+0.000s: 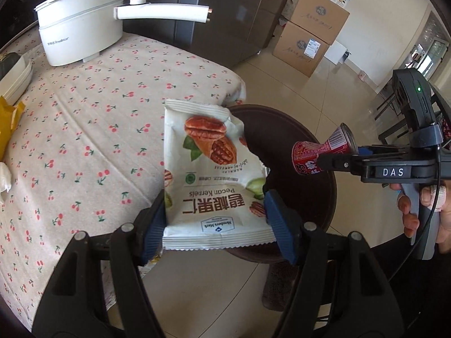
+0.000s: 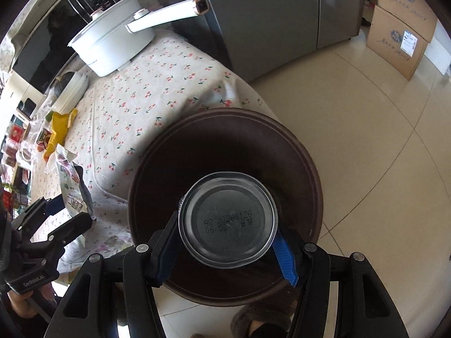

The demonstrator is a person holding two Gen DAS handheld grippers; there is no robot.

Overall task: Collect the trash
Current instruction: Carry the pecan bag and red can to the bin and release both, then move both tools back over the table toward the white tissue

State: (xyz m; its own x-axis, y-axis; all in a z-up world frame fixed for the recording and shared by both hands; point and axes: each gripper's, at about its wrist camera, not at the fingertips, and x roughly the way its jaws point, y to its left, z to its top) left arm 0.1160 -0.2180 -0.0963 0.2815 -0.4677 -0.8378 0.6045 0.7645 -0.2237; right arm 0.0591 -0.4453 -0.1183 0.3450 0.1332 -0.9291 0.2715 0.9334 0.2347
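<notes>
A white pecan kernels bag [image 1: 208,174], torn at its top, hangs past the table's corner with my left gripper [image 1: 215,205] shut on its lower end, blue pads on both sides. The same bag [image 2: 72,180] and left gripper [image 2: 70,211] show at the left of the right wrist view. My right gripper [image 2: 227,225] is shut on a red drink can [image 2: 228,219], whose grey bottom faces the camera. That can [image 1: 318,152] is held directly over a dark brown round bin [image 2: 225,129] on the floor. The bag is above the bin's [image 1: 282,124] near left rim.
A table with a cherry-print cloth [image 1: 98,112] carries a white electric pot [image 1: 81,28], stacked white bowls [image 1: 14,81] and a yellow wrapper [image 1: 8,124]. Cardboard boxes [image 1: 313,36] stand on the tiled floor beyond. A grey fridge [image 2: 267,14] is behind the table.
</notes>
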